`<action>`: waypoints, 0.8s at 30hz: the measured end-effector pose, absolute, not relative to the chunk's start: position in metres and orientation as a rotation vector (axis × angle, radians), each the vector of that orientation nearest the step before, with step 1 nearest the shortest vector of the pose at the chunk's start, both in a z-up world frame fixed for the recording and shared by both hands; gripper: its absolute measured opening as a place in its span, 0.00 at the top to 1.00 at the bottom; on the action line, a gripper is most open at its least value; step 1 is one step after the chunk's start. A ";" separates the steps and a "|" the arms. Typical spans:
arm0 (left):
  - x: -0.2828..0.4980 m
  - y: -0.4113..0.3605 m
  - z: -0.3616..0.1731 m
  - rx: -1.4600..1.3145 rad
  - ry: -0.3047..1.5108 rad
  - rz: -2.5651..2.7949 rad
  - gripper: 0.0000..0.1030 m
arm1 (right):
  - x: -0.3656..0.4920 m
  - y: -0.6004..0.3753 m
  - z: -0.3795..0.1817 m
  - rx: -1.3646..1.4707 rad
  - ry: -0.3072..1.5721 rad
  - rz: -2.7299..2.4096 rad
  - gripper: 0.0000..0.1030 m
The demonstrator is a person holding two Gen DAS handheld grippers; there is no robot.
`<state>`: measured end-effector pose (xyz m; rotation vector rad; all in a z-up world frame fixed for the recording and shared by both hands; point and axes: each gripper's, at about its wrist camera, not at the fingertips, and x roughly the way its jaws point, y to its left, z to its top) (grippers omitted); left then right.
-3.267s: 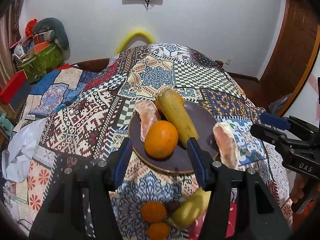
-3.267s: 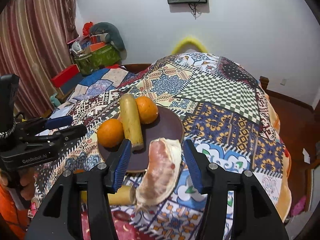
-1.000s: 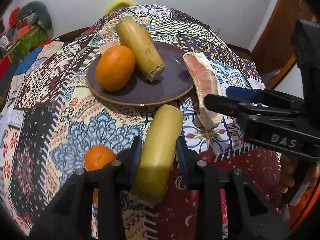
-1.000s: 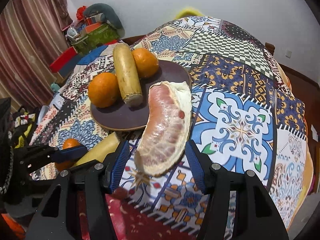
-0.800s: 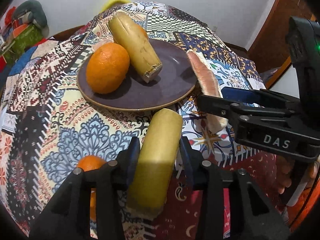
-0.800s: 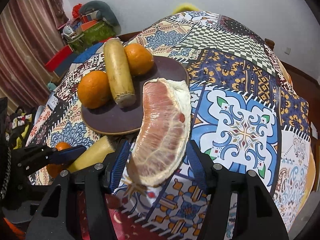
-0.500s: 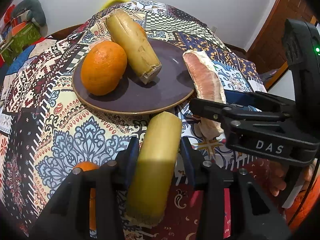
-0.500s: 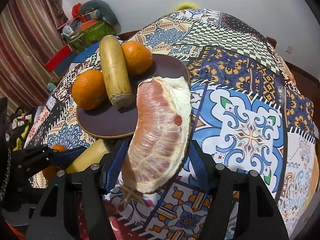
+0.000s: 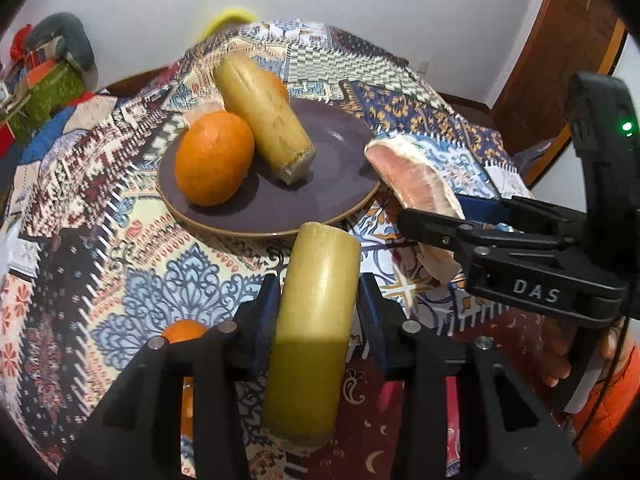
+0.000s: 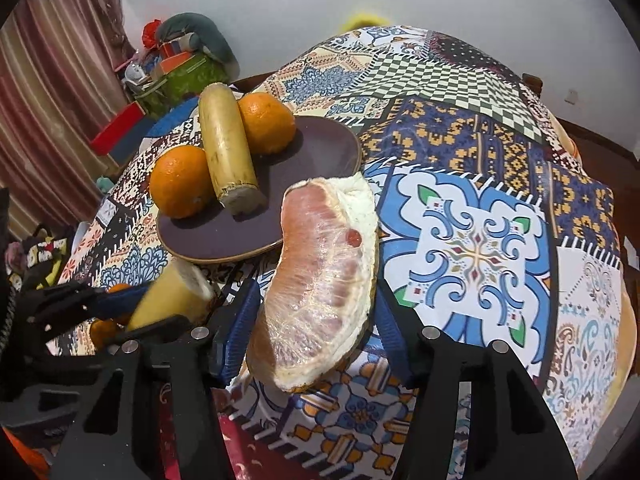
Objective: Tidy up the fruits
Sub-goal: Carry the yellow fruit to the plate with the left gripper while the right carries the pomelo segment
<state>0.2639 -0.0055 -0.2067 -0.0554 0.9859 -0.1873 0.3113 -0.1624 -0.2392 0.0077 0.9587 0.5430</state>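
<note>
Purple and round, one plate (image 10: pixel 352 148) is seen on the patterned tablecloth (image 10: pixel 480 256) bearing two oranges (image 10: pixel 180 186) and one yellowish stalk piece (image 10: pixel 226 152), while at least one more orange (image 9: pixel 182 330) lies on the cloth near the left gripper (image 9: pixel 320 320). A second stalk piece (image 9: pixel 316 328) is clamped between the left gripper's narrowly parted fingers, just short of the plate's near rim, its long axis pointing at the plate. One pink pomelo segment (image 10: pixel 320 280) is gripped by the right gripper (image 10: pixel 316 336), whose jaws have just been closing on it, its length running toward the plate's edge.
</note>
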 end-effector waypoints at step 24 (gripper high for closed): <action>0.257 0.008 -0.167 -0.087 0.880 -0.174 0.64 | 0.325 -0.137 -0.249 -0.091 0.994 0.517 0.45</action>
